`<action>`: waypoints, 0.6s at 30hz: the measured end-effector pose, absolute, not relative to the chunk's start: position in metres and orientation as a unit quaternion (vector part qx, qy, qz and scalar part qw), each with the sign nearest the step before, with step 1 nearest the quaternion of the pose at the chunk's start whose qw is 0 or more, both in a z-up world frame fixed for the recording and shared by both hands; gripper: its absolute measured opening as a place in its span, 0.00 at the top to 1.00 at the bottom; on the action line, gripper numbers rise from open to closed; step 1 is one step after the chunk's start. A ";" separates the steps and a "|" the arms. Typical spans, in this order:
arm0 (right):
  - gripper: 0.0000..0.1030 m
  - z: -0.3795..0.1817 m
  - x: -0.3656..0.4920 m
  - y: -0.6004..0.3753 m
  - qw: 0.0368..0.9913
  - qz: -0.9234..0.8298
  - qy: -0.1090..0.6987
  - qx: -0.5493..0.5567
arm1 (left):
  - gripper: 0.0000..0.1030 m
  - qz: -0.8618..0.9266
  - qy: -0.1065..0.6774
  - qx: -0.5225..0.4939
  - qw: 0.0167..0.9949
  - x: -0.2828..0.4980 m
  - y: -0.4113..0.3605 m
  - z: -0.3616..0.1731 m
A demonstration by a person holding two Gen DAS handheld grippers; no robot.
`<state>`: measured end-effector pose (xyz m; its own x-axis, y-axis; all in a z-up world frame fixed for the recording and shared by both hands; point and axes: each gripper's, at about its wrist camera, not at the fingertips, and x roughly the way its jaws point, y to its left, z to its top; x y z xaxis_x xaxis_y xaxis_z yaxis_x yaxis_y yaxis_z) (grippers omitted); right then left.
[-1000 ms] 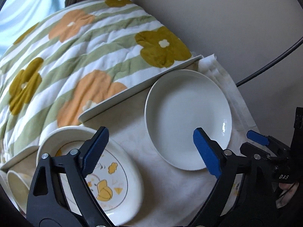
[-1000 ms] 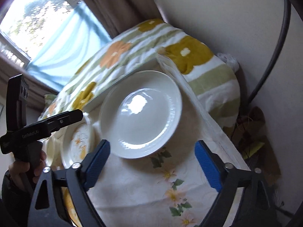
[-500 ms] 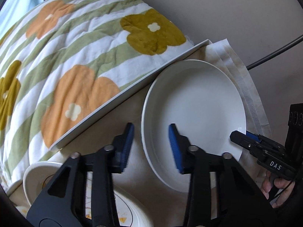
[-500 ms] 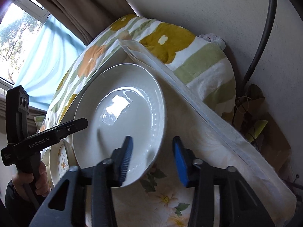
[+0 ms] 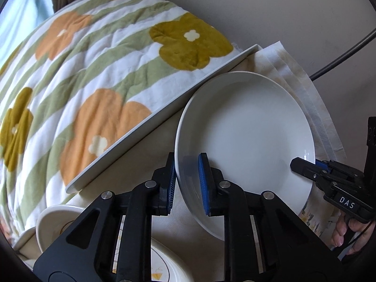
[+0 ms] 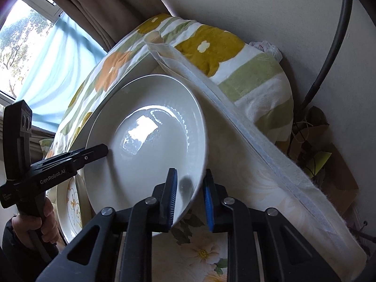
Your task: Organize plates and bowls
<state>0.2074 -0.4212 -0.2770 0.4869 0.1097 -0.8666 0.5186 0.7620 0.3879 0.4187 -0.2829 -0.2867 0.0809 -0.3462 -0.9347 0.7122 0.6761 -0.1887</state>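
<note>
Floral cloth under the white plate — left gripper clamps its rim, right gripper closing on the opposite rim.

1. Home, prob. a bedroom: flower-print quilt bunched just beyond the tool.
2. Window w/ blue sheer and brown curtains, up-left of tool.
3. Floral tablecloth under tool, household plates incl. patterned plate at its left.

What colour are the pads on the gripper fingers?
Blue pads on black fingers, clearest in the left wrist view.
</note>
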 end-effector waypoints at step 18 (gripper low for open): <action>0.81 -0.214 0.188 -0.409 0.855 -0.048 0.455 0.243 | 0.84 -0.298 0.512 0.121 0.796 0.349 -0.236 -0.205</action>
